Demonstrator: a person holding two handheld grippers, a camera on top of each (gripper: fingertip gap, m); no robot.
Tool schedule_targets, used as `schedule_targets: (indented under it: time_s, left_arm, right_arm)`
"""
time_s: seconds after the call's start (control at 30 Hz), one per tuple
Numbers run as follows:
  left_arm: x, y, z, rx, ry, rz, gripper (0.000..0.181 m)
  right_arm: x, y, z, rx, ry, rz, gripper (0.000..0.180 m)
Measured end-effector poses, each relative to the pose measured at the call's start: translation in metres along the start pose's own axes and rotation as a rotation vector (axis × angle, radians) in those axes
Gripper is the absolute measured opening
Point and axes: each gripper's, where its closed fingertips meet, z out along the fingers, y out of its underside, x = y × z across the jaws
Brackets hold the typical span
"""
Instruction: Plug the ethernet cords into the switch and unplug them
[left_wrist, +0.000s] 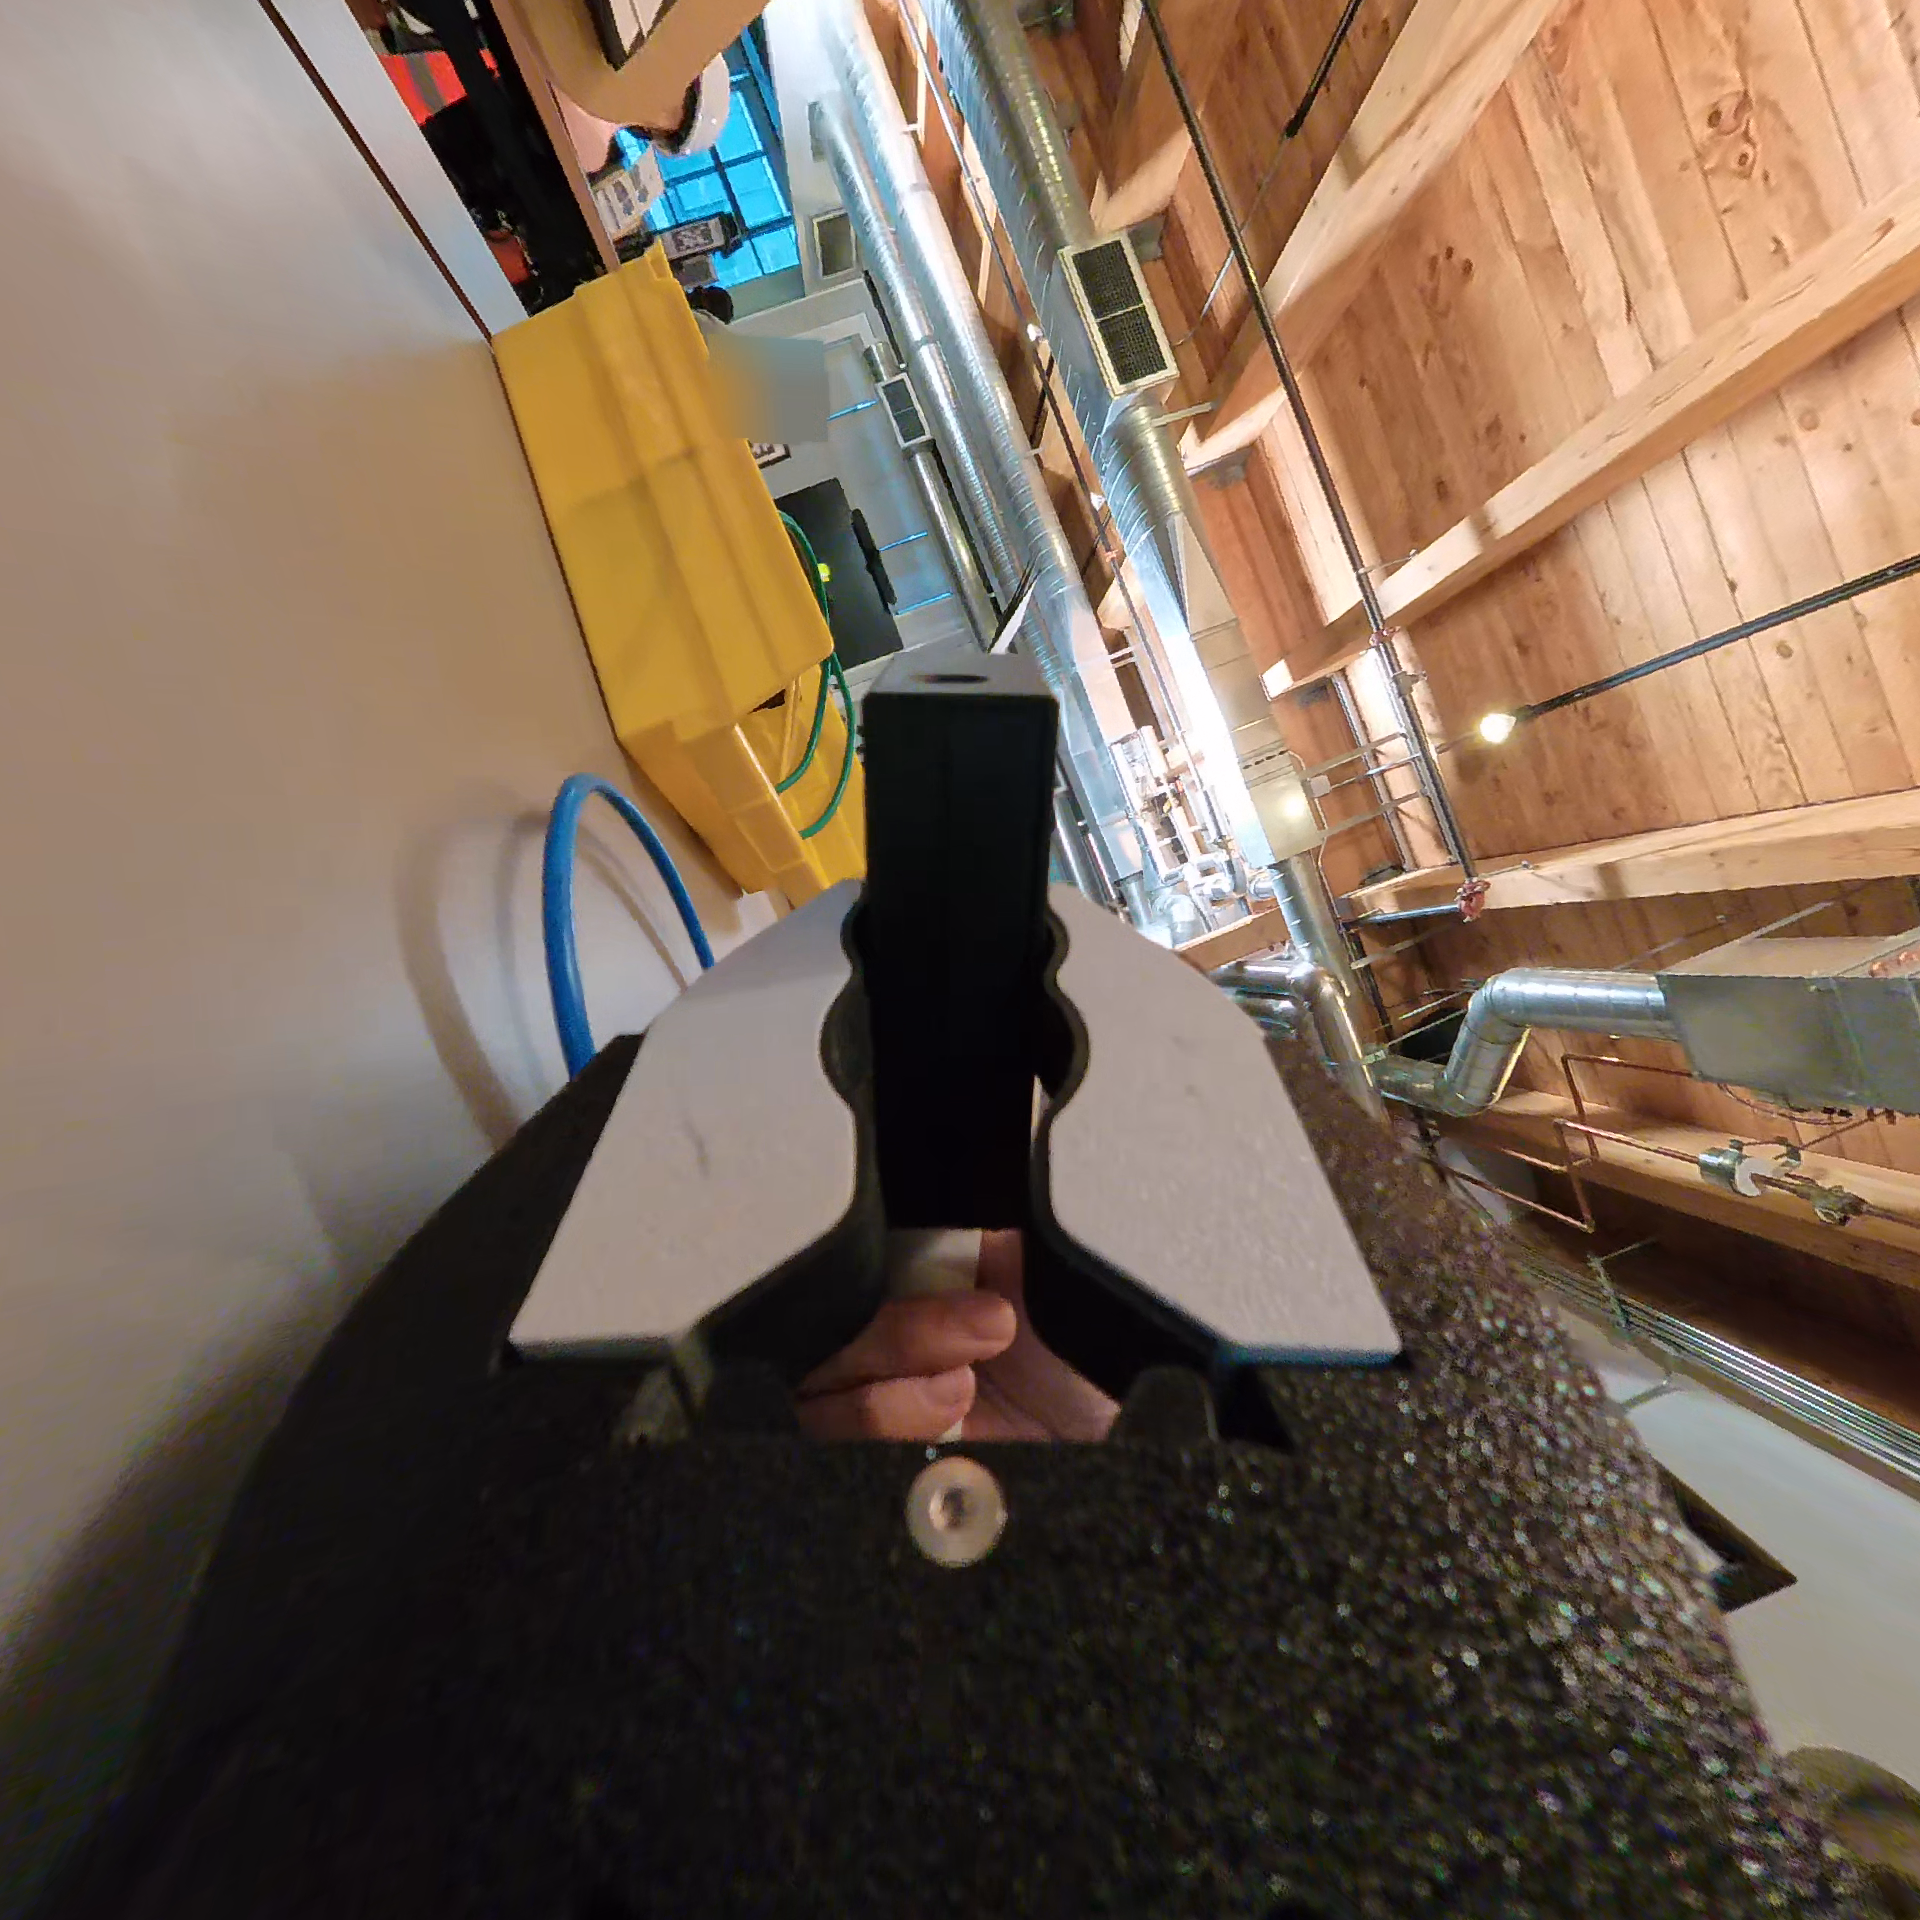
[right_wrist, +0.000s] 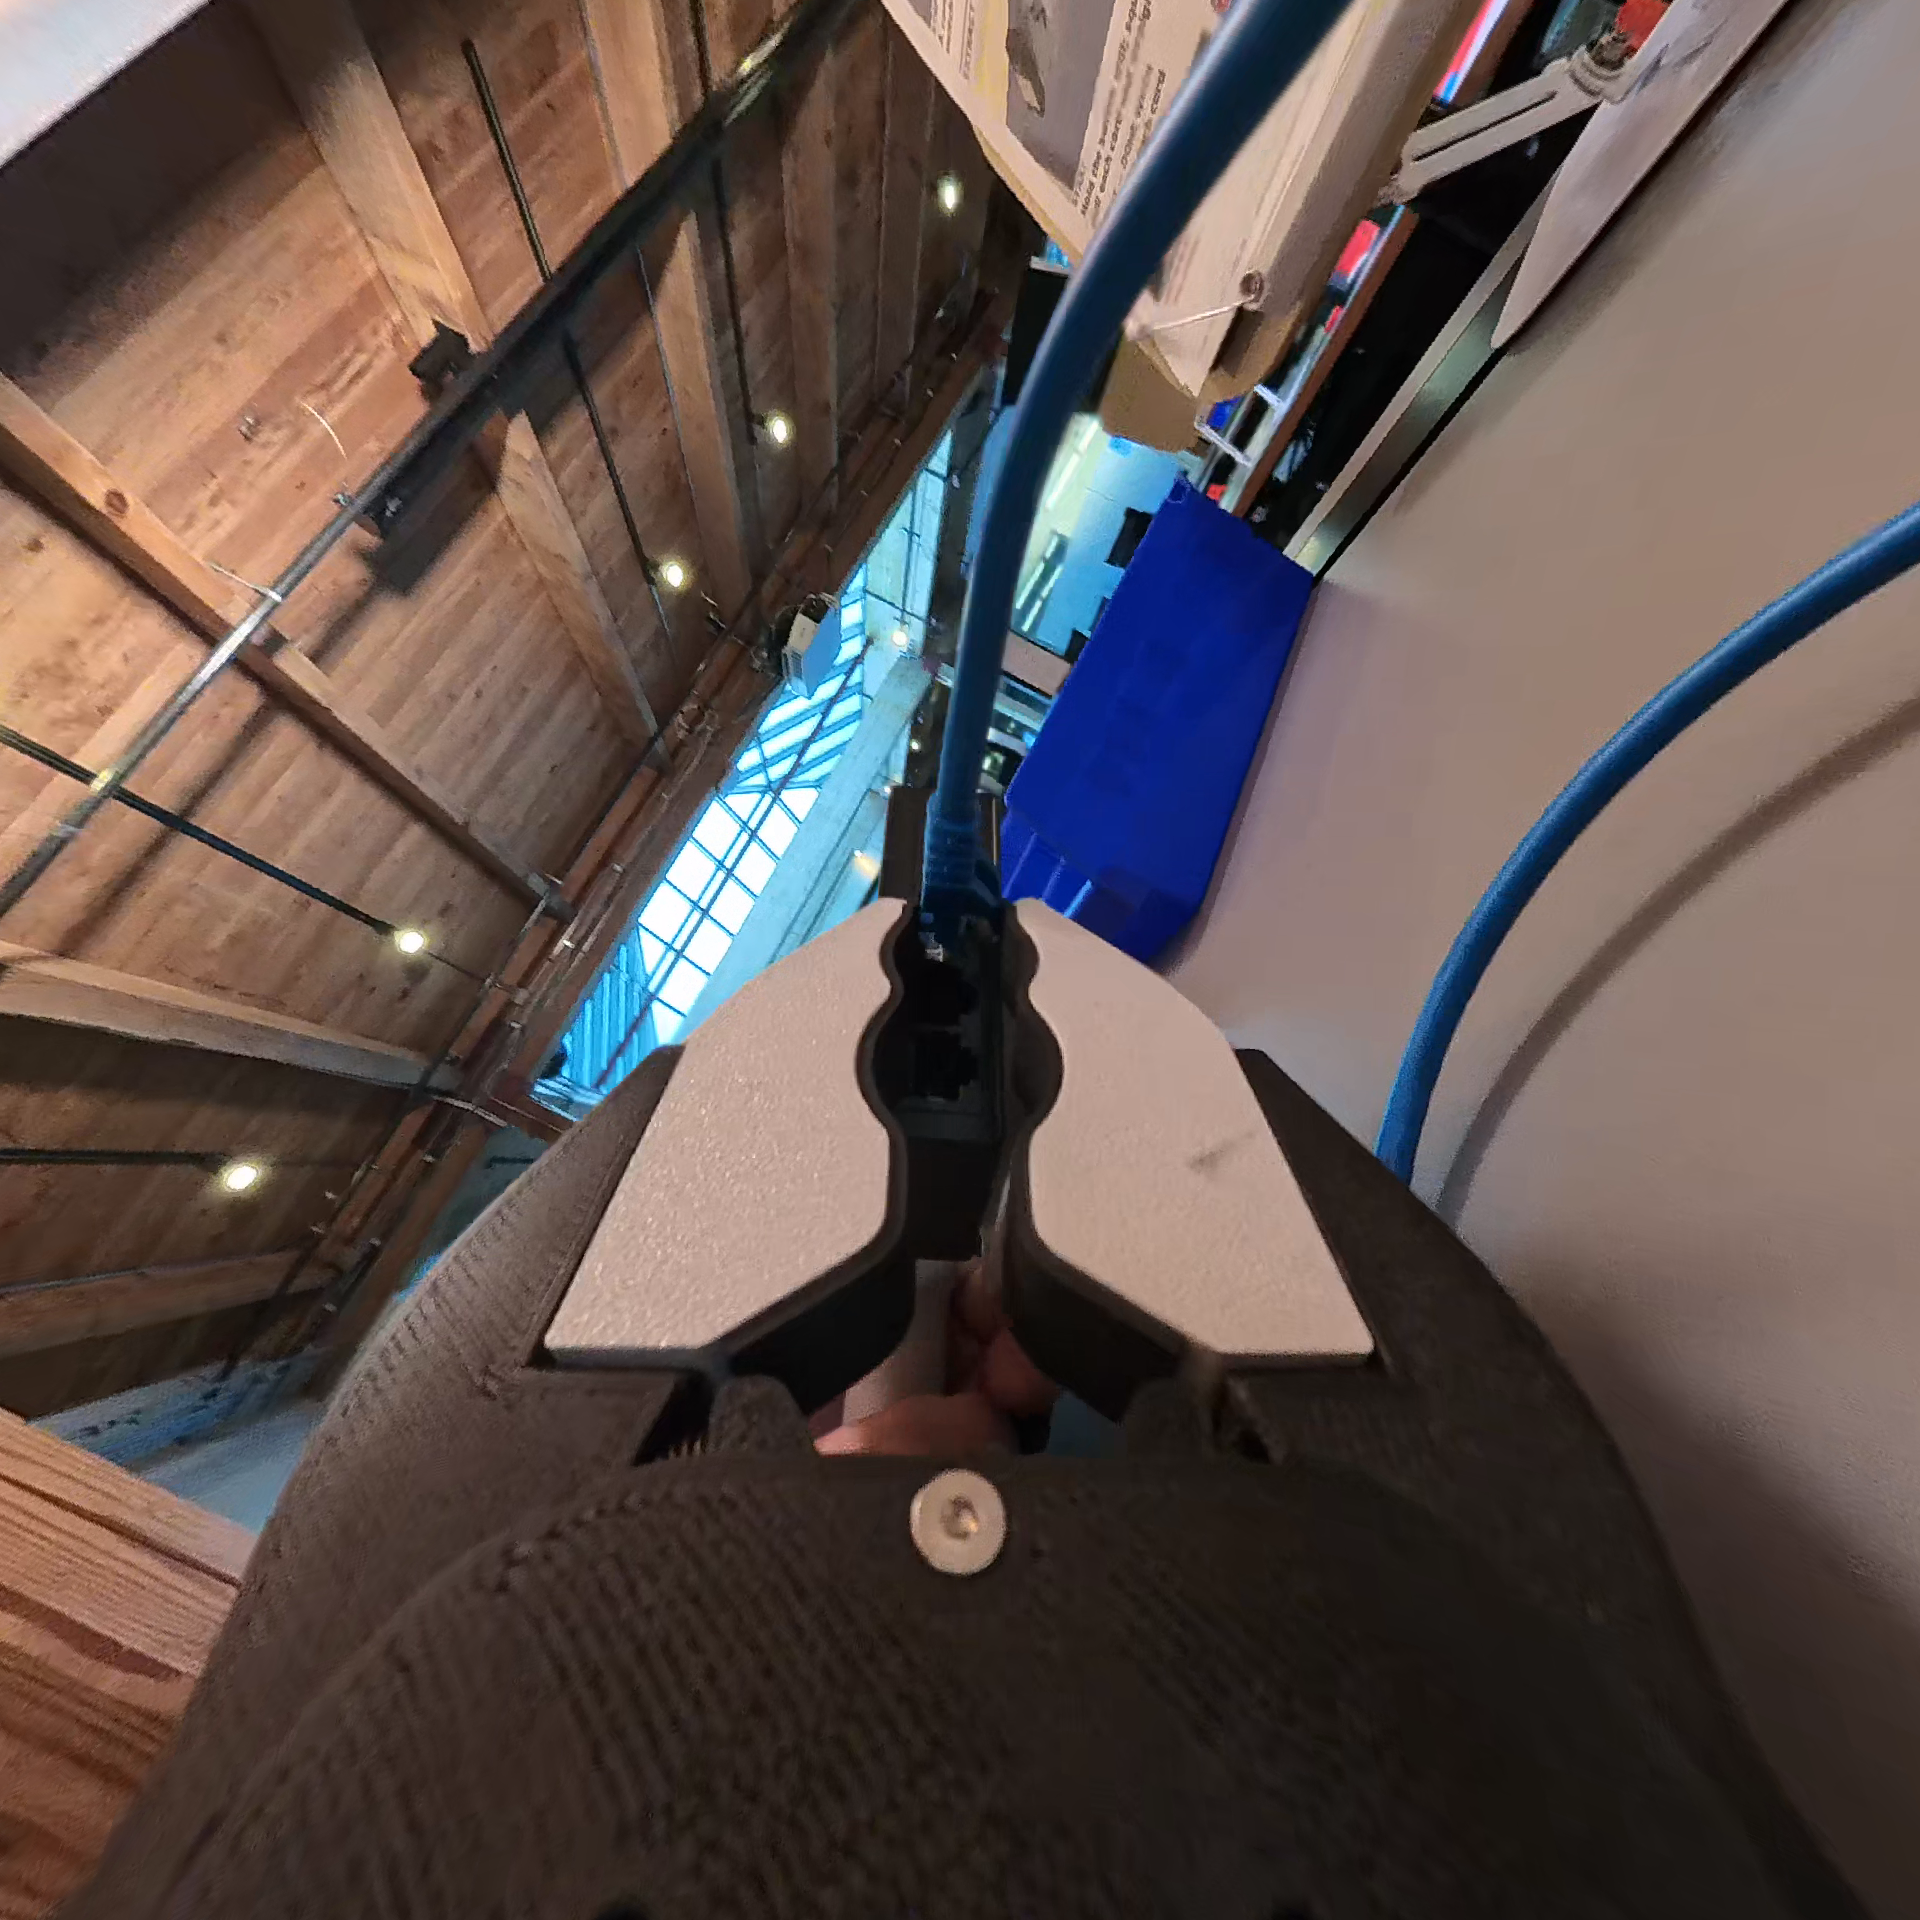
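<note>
1. Gripping the black switch edge-on, your left tongs are closed on its body, likely to steady it while a plug is worked.
2. Your right tongs are clamped on its port face beside the seated blue ethernet cord; two ports look empty.
3. Printed paper hangs above; I won't repeat its wording.

both wrist views sit close behind their own fingers, rolled sideways and tilted up toward the wooden ceiling. the left view has the white table at its left, the right view at its right. they share the blue cable.
</note>
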Motion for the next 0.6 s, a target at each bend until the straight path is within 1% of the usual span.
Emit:
schedule_targets:
  time_s: [0.1, 0.2, 0.3, 0.6]
  left_arm:
    - [-0.0011, 0.0012, 0.0003, -0.007, -0.012, 0.017, 0.027]
    - [0.0001, 0.0017, 0.0006, -0.008, -0.003, 0.020, 0.027]
    - [-0.0013, 0.0028, 0.0007, -0.013, -0.014, 0.047, 0.027]
    - [-0.0045, 0.0014, -0.0004, -0.014, -0.031, 0.105, 0.027]
  right_arm:
    - [0.0014, -0.0005, -0.0002, 0.018, -0.018, 0.035, 0.014]
    - [-0.0002, -0.0010, -0.0005, 0.028, -0.016, -0.001, 0.014]
    - [0.0015, -0.0012, -0.0010, 0.033, -0.020, 0.035, 0.014]
    - [0.0055, 0.0001, 0.0002, 0.031, 0.006, 0.067, 0.014]
